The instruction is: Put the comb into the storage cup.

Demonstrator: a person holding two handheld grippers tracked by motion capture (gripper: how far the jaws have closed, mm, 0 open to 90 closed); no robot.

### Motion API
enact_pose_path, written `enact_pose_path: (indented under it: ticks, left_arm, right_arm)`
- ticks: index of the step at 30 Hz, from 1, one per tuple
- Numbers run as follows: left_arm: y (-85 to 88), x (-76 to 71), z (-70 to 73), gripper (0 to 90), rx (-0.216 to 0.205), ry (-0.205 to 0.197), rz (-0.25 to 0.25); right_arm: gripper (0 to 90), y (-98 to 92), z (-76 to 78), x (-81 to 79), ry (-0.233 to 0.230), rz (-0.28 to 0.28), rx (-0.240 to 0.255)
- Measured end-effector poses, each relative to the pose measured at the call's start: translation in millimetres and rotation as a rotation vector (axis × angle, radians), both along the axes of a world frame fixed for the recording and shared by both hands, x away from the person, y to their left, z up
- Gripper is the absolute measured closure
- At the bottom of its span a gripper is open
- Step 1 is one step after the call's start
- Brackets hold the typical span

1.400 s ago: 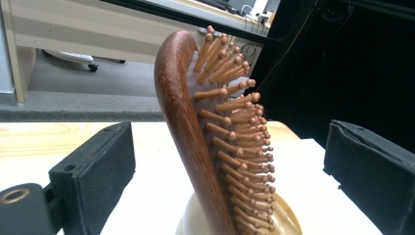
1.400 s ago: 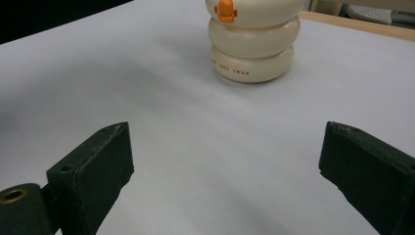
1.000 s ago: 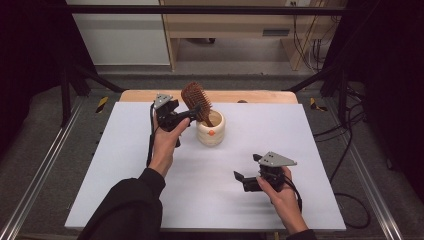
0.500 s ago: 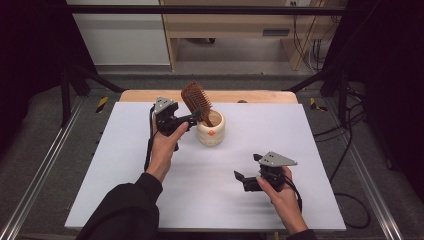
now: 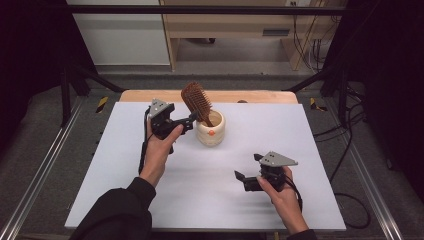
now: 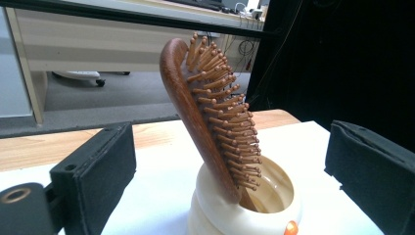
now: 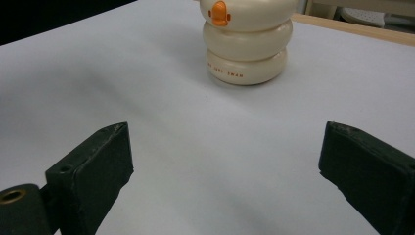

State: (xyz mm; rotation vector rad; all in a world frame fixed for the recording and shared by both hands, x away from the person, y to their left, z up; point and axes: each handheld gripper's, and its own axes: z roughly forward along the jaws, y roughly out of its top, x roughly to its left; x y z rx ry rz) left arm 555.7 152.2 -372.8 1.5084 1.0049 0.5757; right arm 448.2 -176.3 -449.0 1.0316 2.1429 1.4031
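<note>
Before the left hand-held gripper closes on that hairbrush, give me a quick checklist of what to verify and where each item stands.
1. Left hand-held gripper open: ok, its jaws stand wide apart.
2. Hairbrush between the jaws: ok, in the left gripper view it sits centred in the gap, touching neither jaw.
3. Brush seated in the cream cup: ok, handle down inside, head leaning out over the rim.
4. Cup upright on the white table: ok.
5. Right hand-held gripper out of the way: ok, open and low over the table, well short of the cup.
6. Depth of the jaws along the brush: cannot tell exactly.
</note>
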Motion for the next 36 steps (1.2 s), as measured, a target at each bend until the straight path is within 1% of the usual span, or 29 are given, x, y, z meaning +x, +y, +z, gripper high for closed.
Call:
enact_pose_path:
  ticks: [8,11,13,15,16,18,21,26,27,30,36]
  left_arm:
    - [16.5,-11.0,2.1,4.4,0.012,-0.011,-0.001]
    - [26.0,-15.8,4.8,4.2,0.006,-0.02,0.008]
    - [32.4,-19.2,6.0,4.3,-0.005,-0.025,0.02]
    - [38.8,-23.2,7.0,4.2,-0.009,-0.038,0.024]
    - [42.0,-25.4,7.5,4.2,-0.007,-0.041,0.024]
    - [47.5,-30.3,8.4,4.2,-0.015,-0.044,0.028]
    - [54.9,-37.9,9.6,4.2,-0.016,-0.048,0.022]
    - [68.3,-54.8,9.4,4.2,-0.001,-0.074,0.016]
    - [70.4,-57.0,9.1,4.2,0.001,-0.076,0.015]
    - [78.6,-65.1,7.2,4.2,0.009,-0.085,0.02]
    - [96.3,-76.9,2.8,4.1,0.011,-0.1,0.03]
  right_arm:
    - [6.1,-3.8,1.5,-0.3,-0.003,-0.013,0.007]
    - [6.1,-5.2,2.0,-0.8,-0.002,-0.017,0.01]
    - [6.1,-6.2,2.5,-1.0,-0.005,-0.019,0.016]
    - [6.1,-7.4,3.4,-1.6,-0.007,-0.021,0.019]
    - [6.1,-8.3,3.7,-1.5,-0.013,-0.025,0.023]
    - [6.1,-10.6,4.6,-2.5,-0.014,-0.032,0.03]
    - [6.0,-14.9,5.9,-3.5,-0.018,-0.041,0.039]
    - [6.1,-22.3,7.0,-5.0,-0.023,-0.058,0.03]
    - [6.1,-23.8,7.2,-5.4,-0.035,-0.061,0.023]
    - [5.5,-26.6,7.5,-7.3,-0.058,-0.077,0.021]
    - [4.8,-31.3,8.7,-10.6,-0.108,-0.104,0.023]
